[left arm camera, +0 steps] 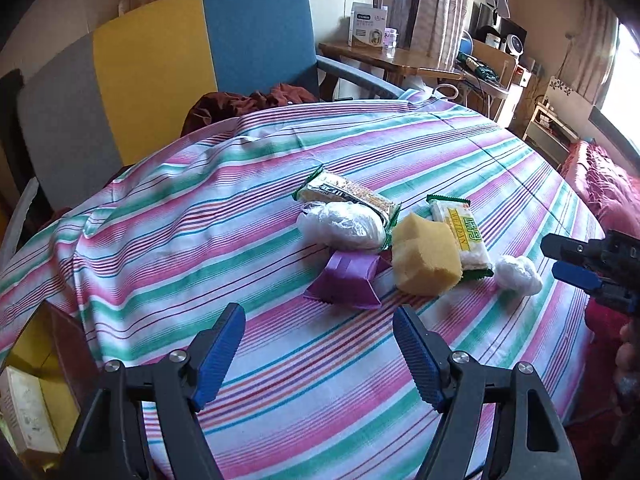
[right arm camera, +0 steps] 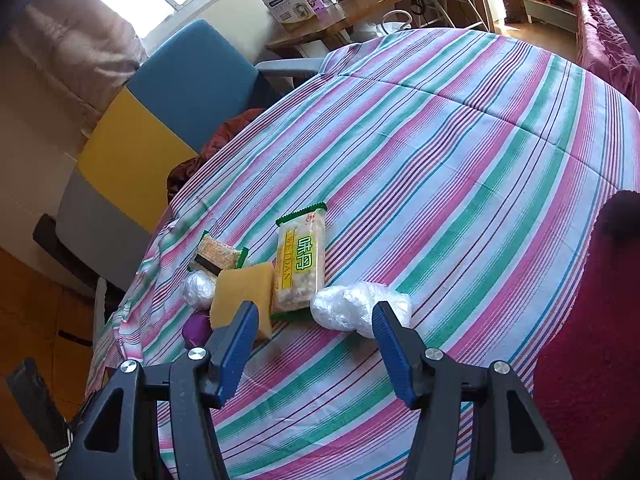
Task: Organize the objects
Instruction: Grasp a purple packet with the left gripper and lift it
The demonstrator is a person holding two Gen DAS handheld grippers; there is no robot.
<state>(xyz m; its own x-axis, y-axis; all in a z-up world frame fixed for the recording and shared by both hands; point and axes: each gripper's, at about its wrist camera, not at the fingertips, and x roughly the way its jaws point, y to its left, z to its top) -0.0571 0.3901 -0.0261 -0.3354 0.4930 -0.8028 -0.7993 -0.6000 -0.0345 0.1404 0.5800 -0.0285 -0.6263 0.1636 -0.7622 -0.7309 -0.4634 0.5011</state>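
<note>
A cluster of things lies on the striped tablecloth [left arm camera: 200, 240]. It holds a green-edged biscuit pack [left arm camera: 348, 196], a crumpled white plastic bundle [left arm camera: 342, 226], a purple packet [left arm camera: 346, 280], a yellow sponge [left arm camera: 424, 260], a green-and-yellow snack pack [left arm camera: 464, 236] and a small white plastic ball [left arm camera: 518, 274]. My left gripper [left arm camera: 320, 320] stands open just short of the purple packet, holding nothing. My right gripper [right arm camera: 314, 316] is open too, hovering before the snack pack [right arm camera: 300, 264]. The sponge [right arm camera: 240, 292] lies by its left finger and the plastic ball [right arm camera: 356, 308] by its right.
A chair with a grey, yellow and blue back [left arm camera: 160, 60] stands behind the table, with brown cloth [left arm camera: 248, 100] on its seat. A wooden side table [left arm camera: 380, 52] carries a box. Red fabric [left arm camera: 600, 184] lies at the right edge. A carton [left arm camera: 24, 400] sits low on the left.
</note>
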